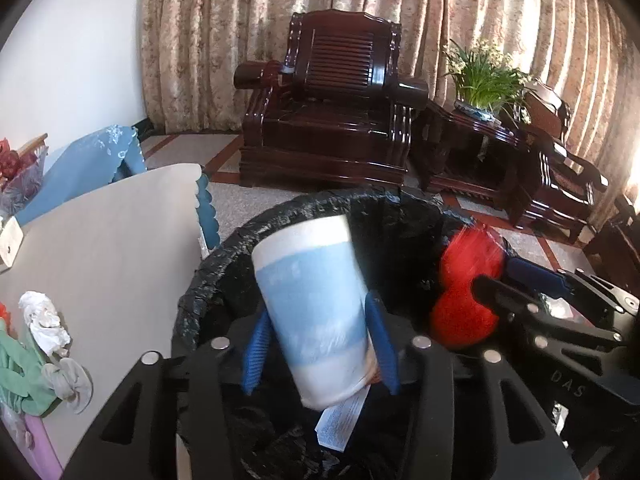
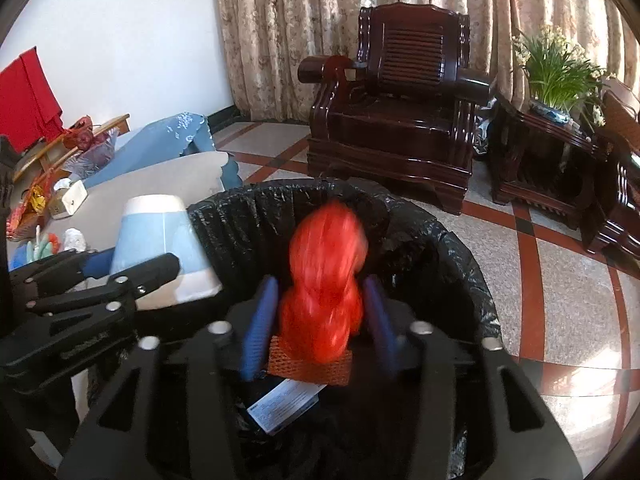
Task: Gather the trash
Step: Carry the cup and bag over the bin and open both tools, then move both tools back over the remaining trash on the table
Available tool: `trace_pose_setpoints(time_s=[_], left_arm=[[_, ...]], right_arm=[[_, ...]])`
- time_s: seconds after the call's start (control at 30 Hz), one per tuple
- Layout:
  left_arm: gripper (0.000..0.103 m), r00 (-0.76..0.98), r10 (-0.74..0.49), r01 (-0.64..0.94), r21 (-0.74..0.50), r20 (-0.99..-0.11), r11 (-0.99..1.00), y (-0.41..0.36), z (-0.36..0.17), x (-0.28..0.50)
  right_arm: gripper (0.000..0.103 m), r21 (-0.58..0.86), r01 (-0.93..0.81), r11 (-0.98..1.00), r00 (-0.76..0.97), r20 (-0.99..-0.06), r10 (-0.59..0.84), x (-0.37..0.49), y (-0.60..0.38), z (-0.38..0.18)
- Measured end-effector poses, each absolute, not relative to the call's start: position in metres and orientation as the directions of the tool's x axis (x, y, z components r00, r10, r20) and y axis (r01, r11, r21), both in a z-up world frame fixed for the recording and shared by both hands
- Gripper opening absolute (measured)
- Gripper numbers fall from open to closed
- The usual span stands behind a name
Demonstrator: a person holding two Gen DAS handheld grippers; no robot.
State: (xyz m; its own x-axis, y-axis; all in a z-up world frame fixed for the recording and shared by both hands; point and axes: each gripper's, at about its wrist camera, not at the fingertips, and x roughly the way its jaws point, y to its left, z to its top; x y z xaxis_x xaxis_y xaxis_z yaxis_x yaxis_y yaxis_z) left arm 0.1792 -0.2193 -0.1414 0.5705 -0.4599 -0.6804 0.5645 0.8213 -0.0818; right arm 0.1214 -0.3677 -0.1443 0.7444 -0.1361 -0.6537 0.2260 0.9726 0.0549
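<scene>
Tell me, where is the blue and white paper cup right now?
The paper cup sits between the left gripper fingers, over the black-lined trash bin, left of the red bag.

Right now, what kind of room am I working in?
Most likely a home living room: a carved dark wooden armchair, floor-length patterned curtains, and a potted plant on a side table.

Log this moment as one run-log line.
stage: dropping | left gripper: open around blue-and-white paper cup | right gripper: open around red plastic bag | both over black-lined bin
</scene>
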Motion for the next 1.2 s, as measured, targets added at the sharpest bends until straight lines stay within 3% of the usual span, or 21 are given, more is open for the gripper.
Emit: trace_pose_setpoints(time_s=[0.23,0.43,0.7,1.2], left_arm=[[0.066,0.591,-0.472,0.543,-0.111,-0.654,0.833,-0.196,-0.128,0.184],[0.080,0.628,-0.472,0.519,-0.120,-0.618,0.847,-0.172,-0.105,0.176],[0.085,0.698,-0.434,0.465,-0.101,-0.570,0.879,-0.124,-0.077,0.157],[0.089,0.816,-0.147,0.157,-0.032,-0.559,0.987,0.039,-0.078,0.141]], right_arm=[[0.090,0.051,0.291,0.955,0.755,-0.626,-0.196,0.108,-0.377,-0.131],[0.095,0.084,0.300,0.950,0.777,-0.600,-0.192,0.091,-0.375,-0.113],[0.097,0.114,0.231,0.966,0.819,-0.560,-0.129,0.085,-0.336,-0.088],[0.097,0.069,-0.045,0.997,0.819,-0.568,0.076,0.130,-0.209,-0.081]])
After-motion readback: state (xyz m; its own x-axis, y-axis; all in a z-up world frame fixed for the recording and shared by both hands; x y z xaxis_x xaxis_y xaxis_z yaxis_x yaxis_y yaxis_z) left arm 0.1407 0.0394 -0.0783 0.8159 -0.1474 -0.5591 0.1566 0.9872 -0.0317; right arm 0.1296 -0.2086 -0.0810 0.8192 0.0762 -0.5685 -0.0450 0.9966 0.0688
